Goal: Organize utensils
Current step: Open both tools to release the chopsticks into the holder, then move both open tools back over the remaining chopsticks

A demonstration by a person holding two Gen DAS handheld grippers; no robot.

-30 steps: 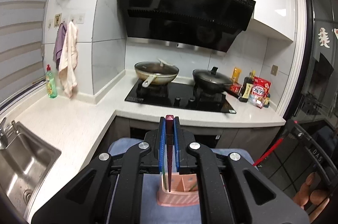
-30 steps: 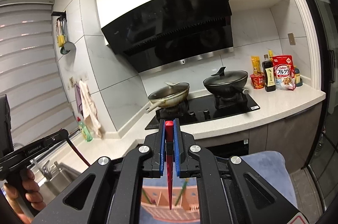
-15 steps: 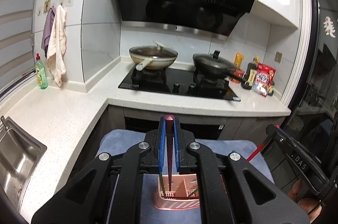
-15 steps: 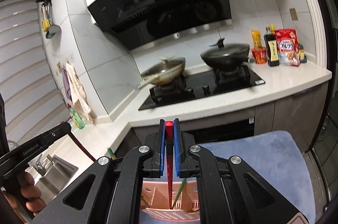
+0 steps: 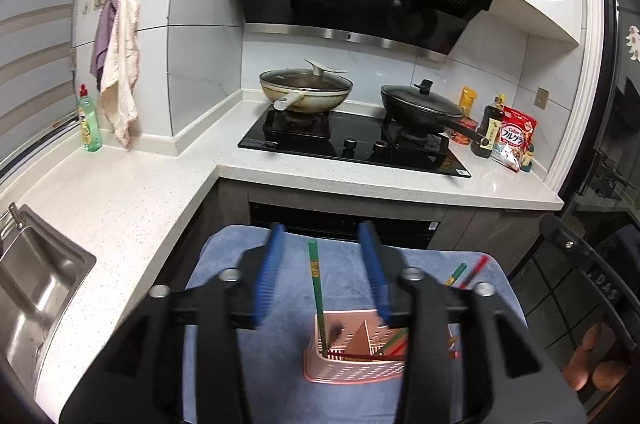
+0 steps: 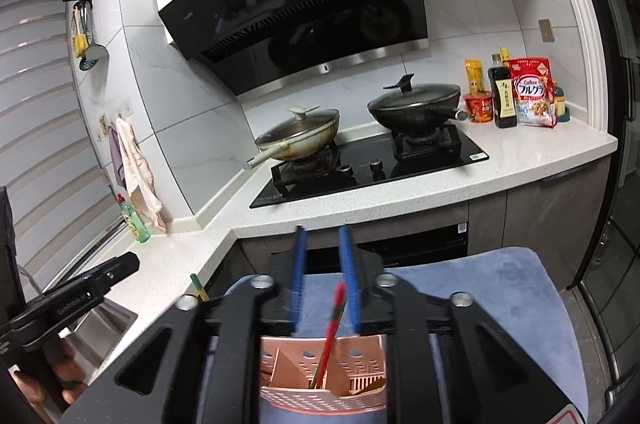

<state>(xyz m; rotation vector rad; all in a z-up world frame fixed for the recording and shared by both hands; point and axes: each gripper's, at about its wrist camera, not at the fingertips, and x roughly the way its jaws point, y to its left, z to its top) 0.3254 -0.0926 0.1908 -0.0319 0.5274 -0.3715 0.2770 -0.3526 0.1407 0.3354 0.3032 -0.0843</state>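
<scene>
The pink holder stands on the blue mat. The left gripper and right gripper are spread open, empty; chopsticks should be released upright.

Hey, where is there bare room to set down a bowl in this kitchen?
The white counter between the sink and the stove is bare, bordered at the back by the green bottle. A bare strip also runs along the stove's front edge. The blue cloth is free right of the pink holder. The corner by the cereal bag is crowded.
</scene>
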